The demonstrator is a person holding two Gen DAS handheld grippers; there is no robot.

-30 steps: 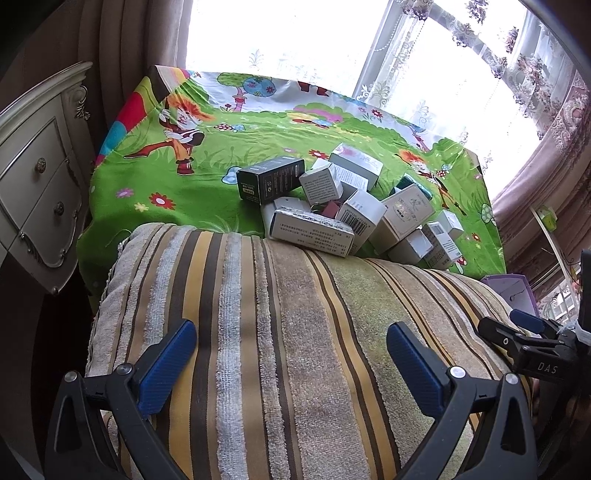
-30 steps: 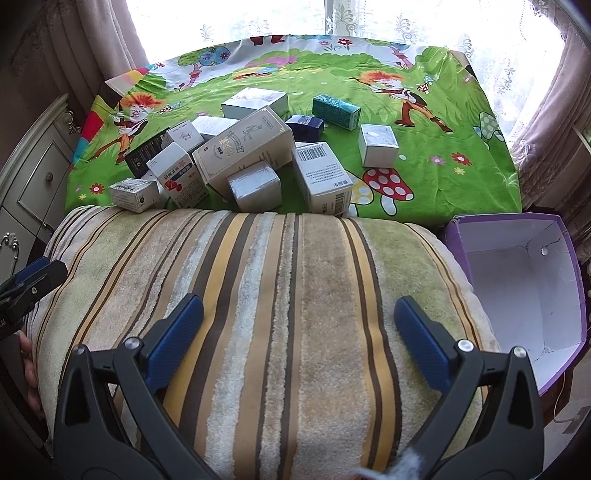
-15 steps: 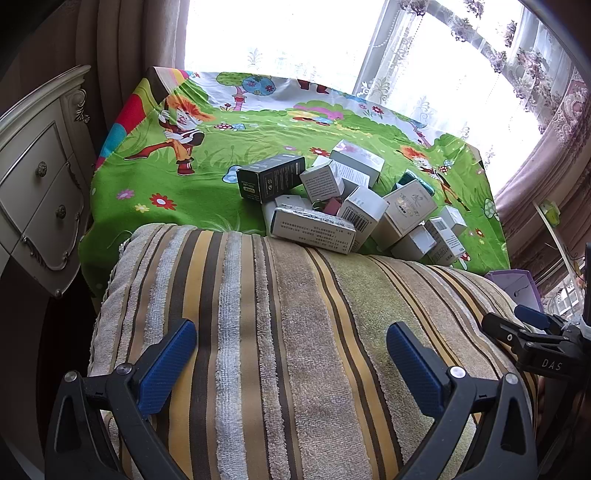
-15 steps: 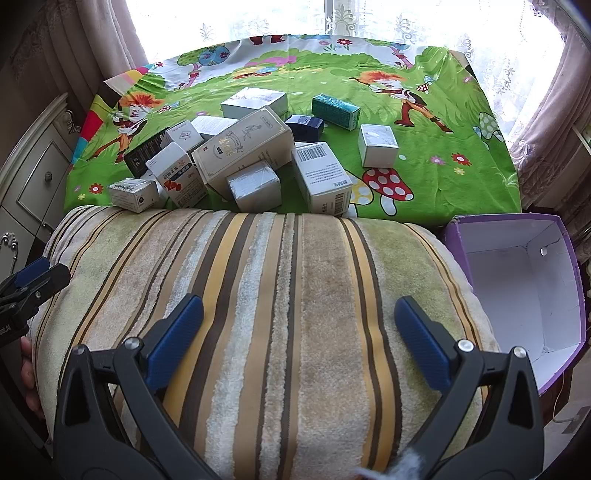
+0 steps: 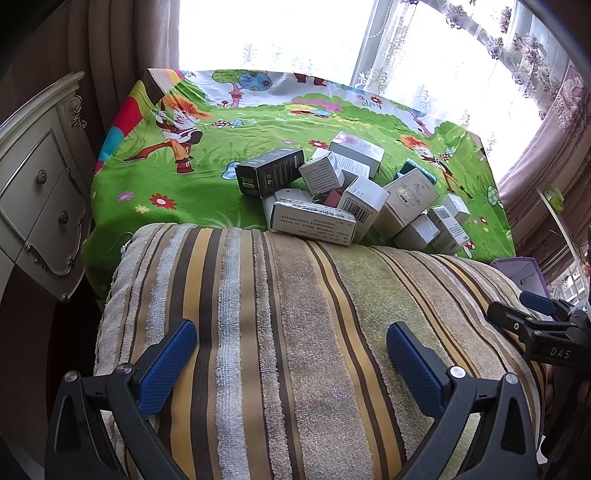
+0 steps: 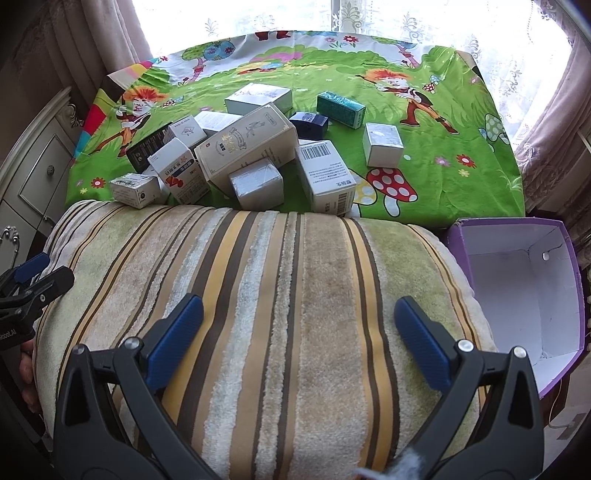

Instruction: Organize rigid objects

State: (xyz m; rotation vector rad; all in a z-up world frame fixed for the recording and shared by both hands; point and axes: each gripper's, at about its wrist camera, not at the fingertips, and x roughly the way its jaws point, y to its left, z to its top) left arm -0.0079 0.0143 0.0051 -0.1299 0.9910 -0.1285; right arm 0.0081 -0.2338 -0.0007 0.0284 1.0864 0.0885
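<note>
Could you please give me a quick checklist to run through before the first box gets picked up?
1. Left gripper open, holding nothing: ok.
2. Right gripper open, holding nothing: ok.
3. Purple box open on top and in view at the right: ok.
4. Silver box stands apart from the pile, free to grasp: ok.
5. Striped cushion lies between both grippers and the boxes: not ok.
6. Pile stability once a box is pulled: cannot tell.

Bright daylight from the blown-out window [image 5: 280, 33] behind lace curtains [image 6: 443, 22], vivid green cloth [image 6: 443, 177] evenly lit, dark vignetted corners, strong fisheye bending at edges, sharp focus throughout, soft shadows
</note>
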